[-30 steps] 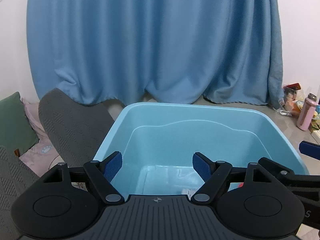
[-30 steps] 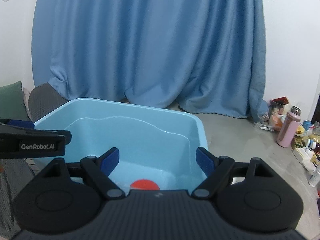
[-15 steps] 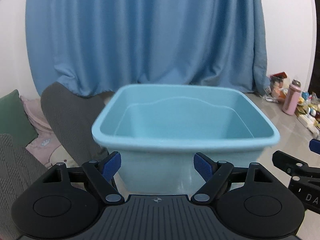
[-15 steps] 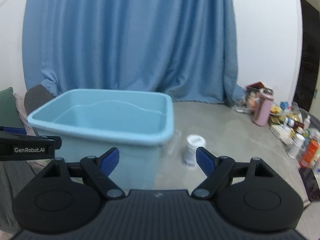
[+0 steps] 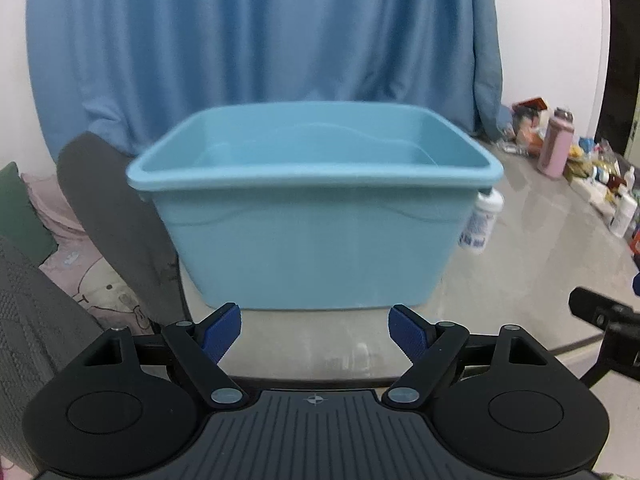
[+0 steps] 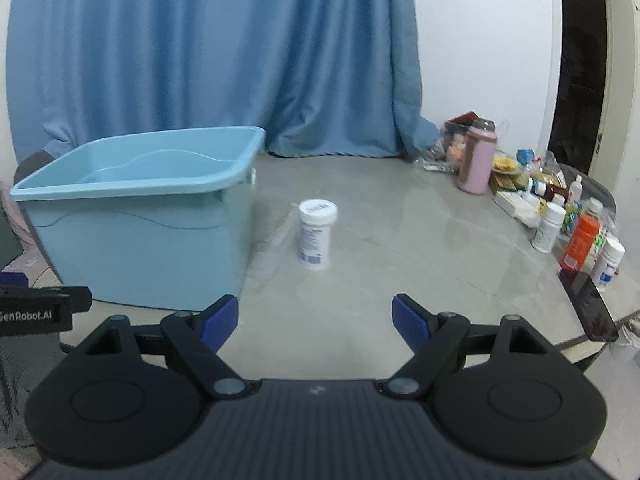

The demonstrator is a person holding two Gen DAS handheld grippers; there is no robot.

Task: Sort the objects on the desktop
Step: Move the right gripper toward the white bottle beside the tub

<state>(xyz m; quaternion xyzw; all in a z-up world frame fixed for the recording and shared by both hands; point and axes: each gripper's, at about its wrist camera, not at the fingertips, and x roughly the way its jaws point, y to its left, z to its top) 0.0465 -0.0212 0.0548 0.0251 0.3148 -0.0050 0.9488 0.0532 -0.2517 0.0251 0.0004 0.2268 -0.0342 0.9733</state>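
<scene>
A light blue plastic bin [image 5: 312, 240] stands on the grey table straight ahead of my left gripper [image 5: 315, 330], which is open with nothing between its blue pads. The bin's inside is hidden behind its near wall. In the right wrist view the same bin [image 6: 136, 232] sits at the left, and a white lidded bottle [image 6: 317, 234] stands upright just right of it. My right gripper [image 6: 316, 322] is open and empty, hovering short of the bottle. From the left wrist the bottle [image 5: 480, 220] peeks out past the bin's right corner.
Clutter lines the table's right edge: a pink flask [image 6: 478, 160], an orange bottle [image 6: 582, 240], several small white bottles and a dark phone [image 6: 594, 312]. A grey chair back [image 5: 112, 216] stands left of the bin. A blue curtain hangs behind.
Both grippers have pulled back and sunk from over the bin's mouth to below its rim. The right view has swung right, bringing the white bottle into sight. Both grippers stay empty.
</scene>
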